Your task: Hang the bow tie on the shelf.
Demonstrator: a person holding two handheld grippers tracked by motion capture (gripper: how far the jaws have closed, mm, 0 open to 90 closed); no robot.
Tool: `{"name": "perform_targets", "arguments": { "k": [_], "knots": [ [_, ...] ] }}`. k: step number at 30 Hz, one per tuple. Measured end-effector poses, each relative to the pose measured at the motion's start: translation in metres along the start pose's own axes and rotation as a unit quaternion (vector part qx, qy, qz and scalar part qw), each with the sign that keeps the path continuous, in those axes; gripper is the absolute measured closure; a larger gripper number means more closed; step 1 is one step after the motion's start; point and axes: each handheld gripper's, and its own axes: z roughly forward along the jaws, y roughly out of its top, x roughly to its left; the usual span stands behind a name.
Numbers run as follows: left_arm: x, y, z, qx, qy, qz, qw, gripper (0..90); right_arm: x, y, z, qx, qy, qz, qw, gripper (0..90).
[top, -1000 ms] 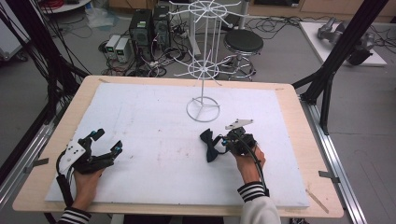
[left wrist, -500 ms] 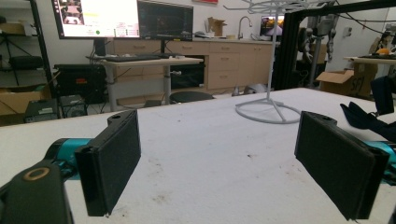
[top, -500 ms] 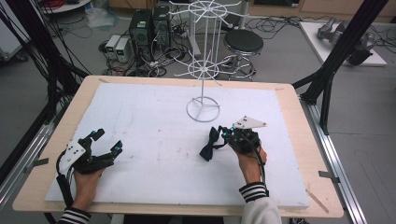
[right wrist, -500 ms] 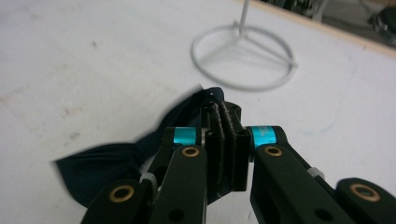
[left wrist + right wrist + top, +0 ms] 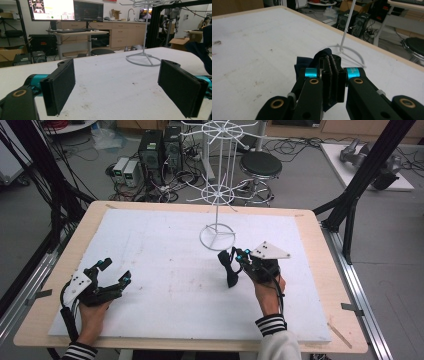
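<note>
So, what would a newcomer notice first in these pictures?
Probably the tall white wire stand at the far middle of the white board. Just in front of it, the right tongs are shut on a dark cloth, while the left tongs rest open near the left edge.

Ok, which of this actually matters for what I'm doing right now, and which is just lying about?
In the job:
- dark blue cloth, clamped in the right gripper
- white wire rack standing beside it
- left gripper, open and resting on the white board

Lying about:
- black stool
- computer towers
- floor cables
</note>
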Motion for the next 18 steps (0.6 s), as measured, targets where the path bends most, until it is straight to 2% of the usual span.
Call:
{"name": "perform_targets", "arguments": {
  "k": [5,10,11,12,18],
  "knots": [
    [0.0,0.0,0.0,0.0,0.0,0.0,1.0,14.8,0.004,0.012,-0.001,-0.02,0.002,-0.012,0.9997,88.0],
    [0.0,0.0,0.0,0.0,0.0,0.0,1.0,14.8,0.007,0.02,0.001,-0.027,0.003,-0.021,0.9994,88.0],
    [0.0,0.0,0.0,0.0,0.0,0.0,1.0,14.8,0.008,0.025,0.003,-0.035,0.008,-0.029,0.9989,88.0],
    [0.0,0.0,0.0,0.0,0.0,0.0,1.0,14.8,0.01,0.027,0.002,-0.032,0.005,-0.021,0.9993,88.0],
    [0.0,0.0,0.0,0.0,0.0,0.0,1.0,14.8,0.013,0.044,0.005,-0.046,0.011,-0.028,0.9985,88.0]
  ]
}}
